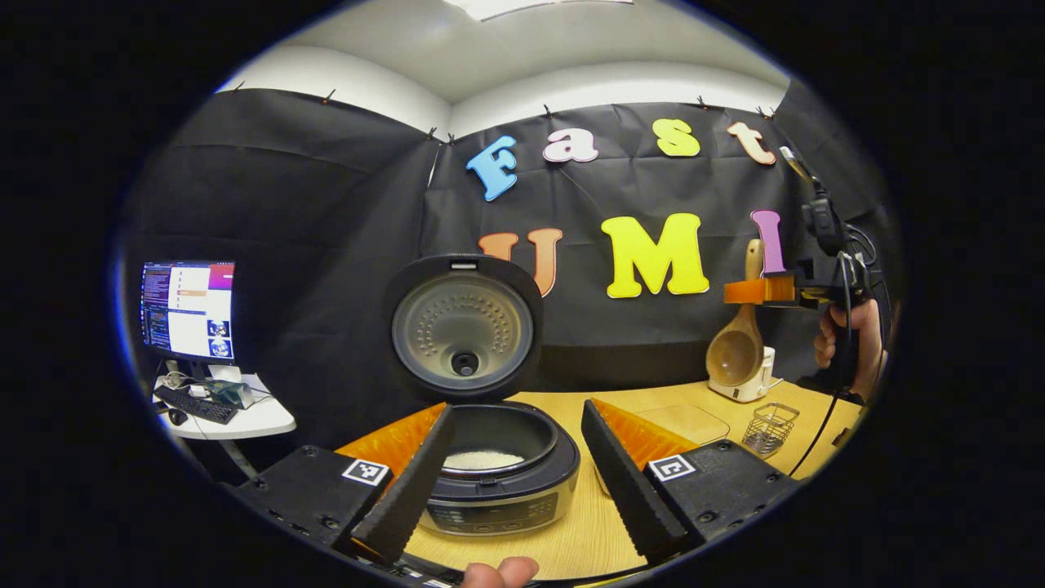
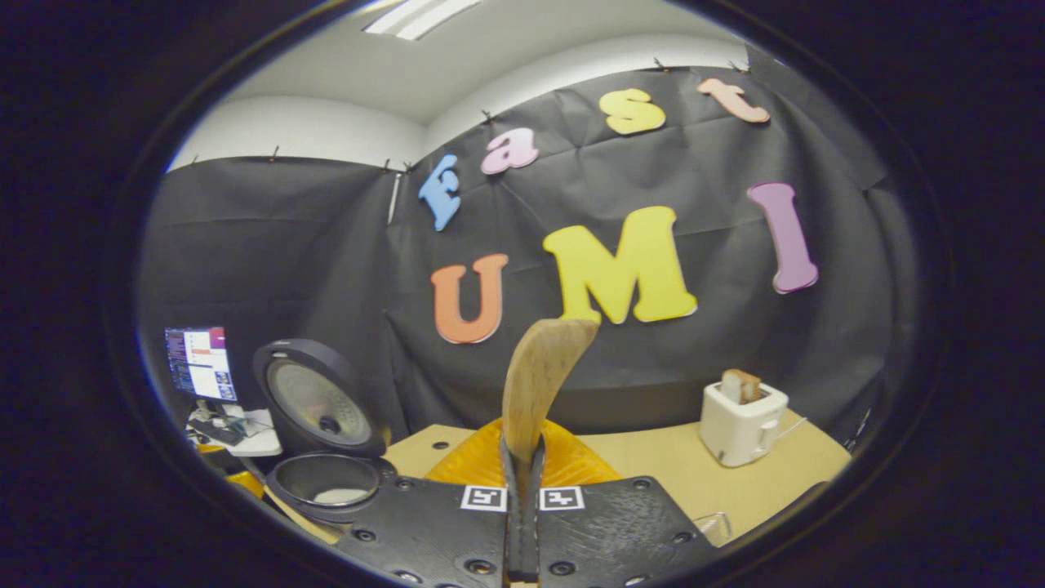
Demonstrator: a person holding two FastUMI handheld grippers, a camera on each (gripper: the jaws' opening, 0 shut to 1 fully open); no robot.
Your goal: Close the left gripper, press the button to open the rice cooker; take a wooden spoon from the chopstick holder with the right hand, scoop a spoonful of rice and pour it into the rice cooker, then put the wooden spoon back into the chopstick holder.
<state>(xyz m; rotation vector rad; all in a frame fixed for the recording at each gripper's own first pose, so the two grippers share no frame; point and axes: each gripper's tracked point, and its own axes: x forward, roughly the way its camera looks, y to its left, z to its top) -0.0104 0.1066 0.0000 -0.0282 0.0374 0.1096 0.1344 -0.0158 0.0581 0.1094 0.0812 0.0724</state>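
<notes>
Both fingers of the right gripper (image 2: 522,490) are clamping the wooden spoon (image 1: 739,343), bowl seemingly empty, so returning it to the chopstick holder (image 1: 770,427) at five o'clock looks next, while the left gripper (image 1: 514,482) is gaping wide before the open rice cooker (image 1: 490,465).

Rice cookers: one, a dark round cooker (image 1: 498,474) with its lid up
Wooden spoons: one, a pale long-handled spoon (image 1: 739,343)
Toasters: one, a small white toaster (image 2: 741,423)
Wire baskets: one, a little metal mesh holder (image 1: 770,428)
Clear containers: one, a flat transparent box (image 1: 684,424)
Computer monitors: one, a lit screen (image 1: 188,309)
Keyboards: one, a black keyboard (image 1: 196,404)
Grippers: two were counted, left gripper (image 1: 518,457) and right gripper (image 2: 523,457)
</notes>
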